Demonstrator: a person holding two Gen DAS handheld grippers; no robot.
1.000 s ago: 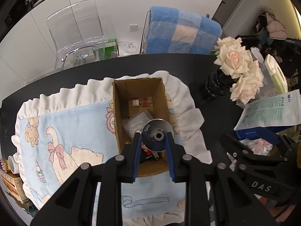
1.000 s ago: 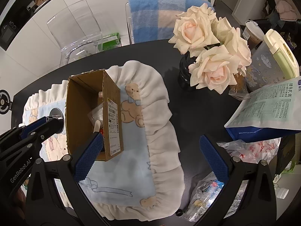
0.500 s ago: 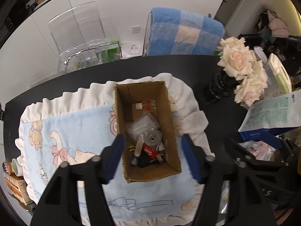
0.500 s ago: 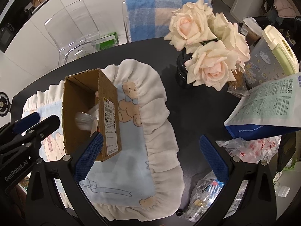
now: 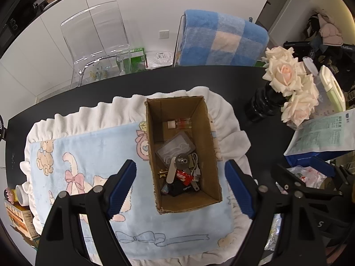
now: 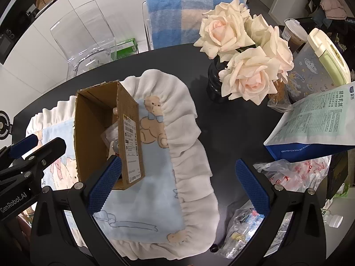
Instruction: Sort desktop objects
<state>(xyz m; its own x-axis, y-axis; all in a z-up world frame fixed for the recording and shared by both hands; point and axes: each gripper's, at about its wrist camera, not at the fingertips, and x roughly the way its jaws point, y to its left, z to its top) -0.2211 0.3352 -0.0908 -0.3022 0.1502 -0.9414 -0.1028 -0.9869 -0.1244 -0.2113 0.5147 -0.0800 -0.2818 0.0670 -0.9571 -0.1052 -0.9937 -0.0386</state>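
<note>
Left gripper (image 5: pixel 180 186) jaws opening, empty, over cardboard box (image 5: pixel 208 119); right gripper (image 6: pixel 178 185) wide open, empty; risk: descending finger clips box wall, tips it off frilled blanket (image 6: pixel 186 155)

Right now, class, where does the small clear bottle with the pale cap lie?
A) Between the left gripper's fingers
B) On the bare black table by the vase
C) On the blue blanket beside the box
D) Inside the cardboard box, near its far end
D: the small clear bottle lies on its side on the floor of the cardboard box, beyond the other items.
</note>
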